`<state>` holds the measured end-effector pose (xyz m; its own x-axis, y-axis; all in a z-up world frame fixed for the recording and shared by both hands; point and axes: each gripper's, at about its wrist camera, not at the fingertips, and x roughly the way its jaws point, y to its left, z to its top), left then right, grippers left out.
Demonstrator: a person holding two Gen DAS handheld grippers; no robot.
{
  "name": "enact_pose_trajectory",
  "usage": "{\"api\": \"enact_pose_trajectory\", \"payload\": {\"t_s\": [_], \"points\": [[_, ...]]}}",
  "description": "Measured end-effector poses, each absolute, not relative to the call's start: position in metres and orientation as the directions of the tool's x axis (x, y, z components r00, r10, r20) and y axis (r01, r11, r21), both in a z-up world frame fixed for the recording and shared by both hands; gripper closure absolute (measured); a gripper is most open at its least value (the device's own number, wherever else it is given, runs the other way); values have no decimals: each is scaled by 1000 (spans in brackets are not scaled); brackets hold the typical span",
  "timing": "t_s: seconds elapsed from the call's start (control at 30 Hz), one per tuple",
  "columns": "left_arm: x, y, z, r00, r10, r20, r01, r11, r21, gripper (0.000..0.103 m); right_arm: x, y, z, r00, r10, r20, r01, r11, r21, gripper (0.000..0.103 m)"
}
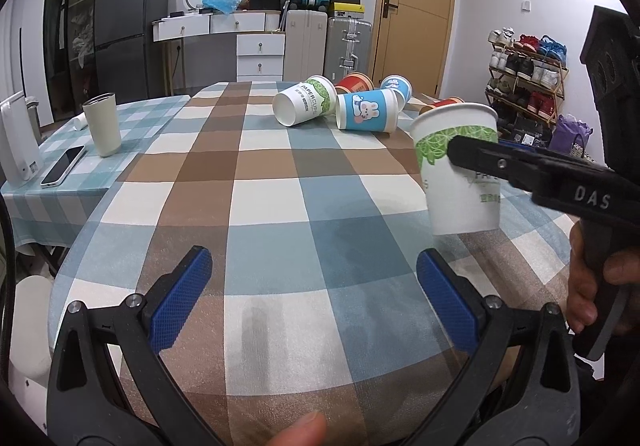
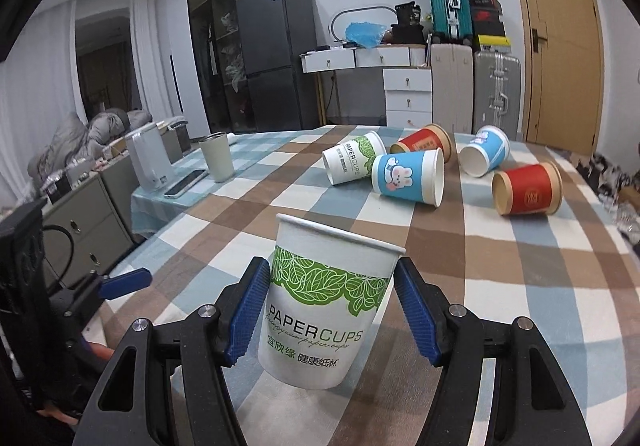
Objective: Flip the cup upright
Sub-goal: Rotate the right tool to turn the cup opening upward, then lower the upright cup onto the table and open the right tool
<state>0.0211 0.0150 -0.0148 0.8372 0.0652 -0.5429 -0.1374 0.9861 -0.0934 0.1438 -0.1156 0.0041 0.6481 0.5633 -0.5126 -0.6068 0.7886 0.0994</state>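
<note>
A white paper cup with green leaves (image 2: pixel 320 310) stands mouth up between the blue pads of my right gripper (image 2: pixel 332 310), which is shut on its sides, just above the checked tablecloth (image 2: pixel 500 286). In the left wrist view the same cup (image 1: pixel 460 174) is at the right, held by the right gripper's black finger (image 1: pixel 520 170). My left gripper (image 1: pixel 316 294) is open and empty over the near table. Several cups lie on their sides at the far end: a white-green one (image 2: pixel 352 162), two blue ones (image 2: pixel 408 178), two red ones (image 2: pixel 528 194).
A beige tumbler (image 1: pixel 102 124), a phone (image 1: pixel 64 166) and a white appliance (image 1: pixel 16 142) sit on a lower side table at the left. The table edge falls away at the left and right. Suitcases, drawers and a shoe rack (image 1: pixel 528 82) stand behind.
</note>
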Motion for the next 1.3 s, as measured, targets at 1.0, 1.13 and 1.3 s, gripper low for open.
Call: {"api": "enact_pose_trajectory", "payload": {"t_s": [1.0,1.13,1.3], "points": [[22,14,-22,830,65,-554,-138,986,-90,1,97,-130,-19,638,560,-528,-665,747,-11,41],[20,14,-23,831,61,-553,-133,987,-91,1,93,-131,-22,638,571,-517,-674,738,-17,41],[19,11,-24,835,49,-548,-121,988,-96,1,91,-136,-20,637,592,-494,-681,732,0,37]]}}
